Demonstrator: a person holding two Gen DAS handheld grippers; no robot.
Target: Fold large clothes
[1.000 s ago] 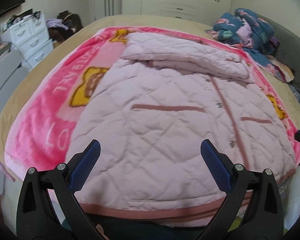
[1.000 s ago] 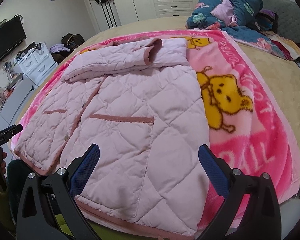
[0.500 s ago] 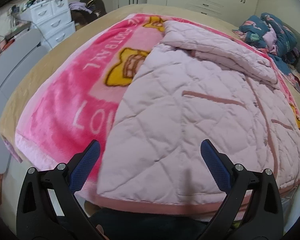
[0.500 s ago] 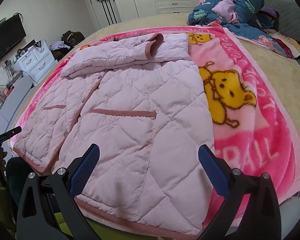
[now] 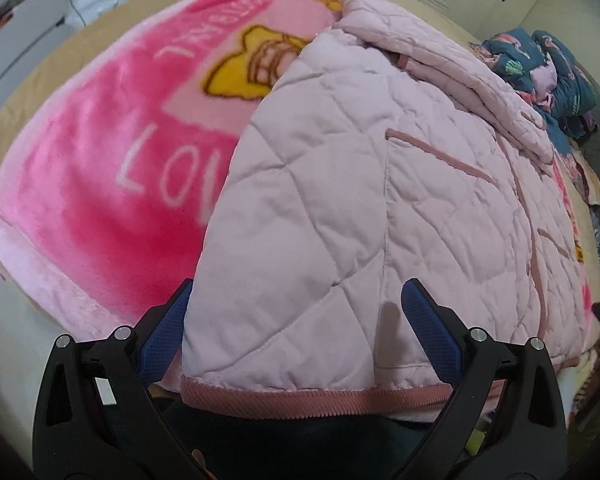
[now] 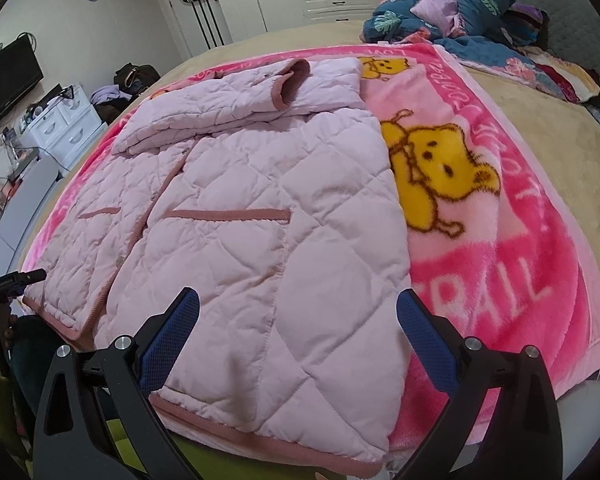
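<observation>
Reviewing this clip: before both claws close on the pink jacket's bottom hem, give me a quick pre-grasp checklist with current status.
1. Left claw open, straddling the jacket's near-left corner: ok.
2. Right claw open, over the near-right corner: ok.
3. Hem band between the left claw's fingers: ok, though contact cannot tell.
4. Sleeves folded across the chest, out of the way: ok.
5. Jacket lying flat on the pink blanket: ok.
6. Right fingers clear of the blanket, so only jacket gets pinched: cannot tell.
</observation>
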